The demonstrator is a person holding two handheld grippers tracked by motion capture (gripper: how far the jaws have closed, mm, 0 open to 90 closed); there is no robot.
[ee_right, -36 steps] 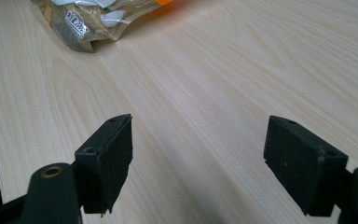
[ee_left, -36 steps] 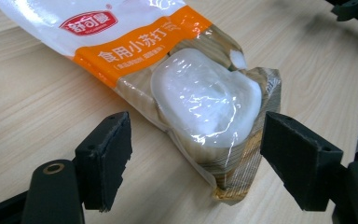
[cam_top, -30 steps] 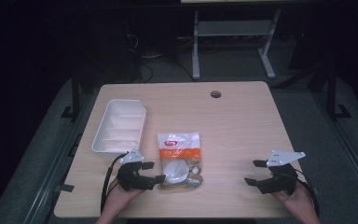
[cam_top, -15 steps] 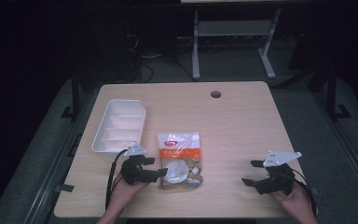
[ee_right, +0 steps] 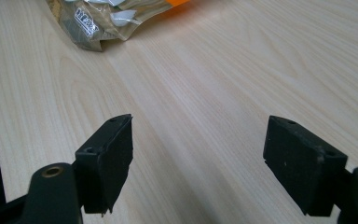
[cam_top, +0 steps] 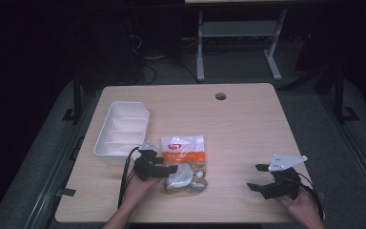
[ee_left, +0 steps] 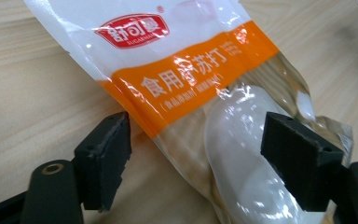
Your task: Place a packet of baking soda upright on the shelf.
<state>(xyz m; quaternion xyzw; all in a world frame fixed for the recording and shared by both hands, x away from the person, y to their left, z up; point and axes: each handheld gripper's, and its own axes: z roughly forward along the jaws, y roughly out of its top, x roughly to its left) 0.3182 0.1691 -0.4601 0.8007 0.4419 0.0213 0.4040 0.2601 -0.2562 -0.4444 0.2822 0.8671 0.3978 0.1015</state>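
Dark floor and a grey metal stand [cam_top: 238, 47] surround the pale wooden table [cam_top: 248, 124], which has a small round hole [cam_top: 220, 96] toward 12 o'clock. On the table's near left lies the plastic packet [cam_top: 185, 162], white at the top with a red label and an orange band, clear below. A white divided tray [cam_top: 122, 132] sits just beside it at 9 o'clock, nothing between them. The left gripper [cam_top: 164, 170] is at the packet's lower left edge, jaws wide, one on each side of the packet's clear part in the left gripper view. The right gripper [cam_top: 261, 177] is well apart at 4 o'clock, jaws wide over bare wood. The packet's pale contents are hard to make out through the glare.
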